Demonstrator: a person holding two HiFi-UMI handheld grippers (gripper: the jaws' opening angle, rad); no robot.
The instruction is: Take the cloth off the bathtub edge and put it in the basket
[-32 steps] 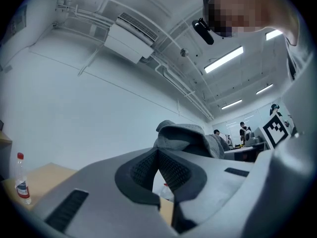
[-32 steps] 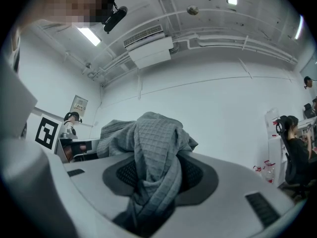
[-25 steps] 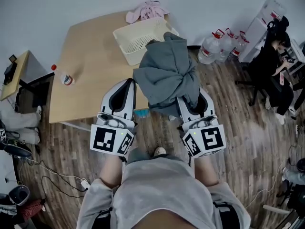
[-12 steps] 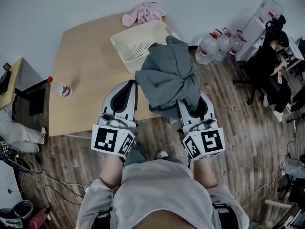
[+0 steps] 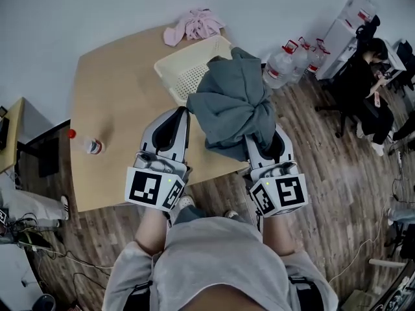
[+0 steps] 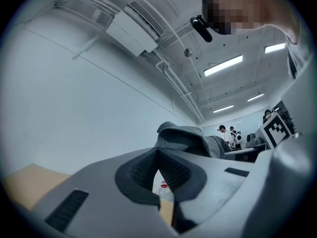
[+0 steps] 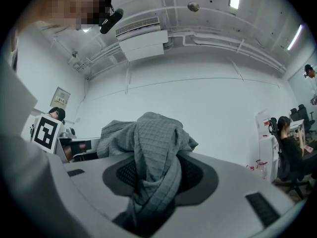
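Below, wooden table [image 5: 110, 109] with cream basket [image 5: 183, 70], plank floor [image 5: 324, 154]; right tool [image 7: 157, 185] tight on grey cloth [image 5: 233, 102], left tool [image 5: 180, 115] closed, empty.

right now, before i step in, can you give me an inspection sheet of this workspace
surface: wooden table, mostly bare
job's things: grey cloth bunched and lifted, overlapping the near right corner of the cream basket in the head view; basket looks empty where visible
clutter: pink cloth behind the basket; bottle lying near the table's left edge
grippers: right gripper clamped on the grey cloth; left gripper closed, holding nothing
cables: loose cables on the floor at lower left
surroundings: wood floor, water jugs, seated person at right; no bathtub in view
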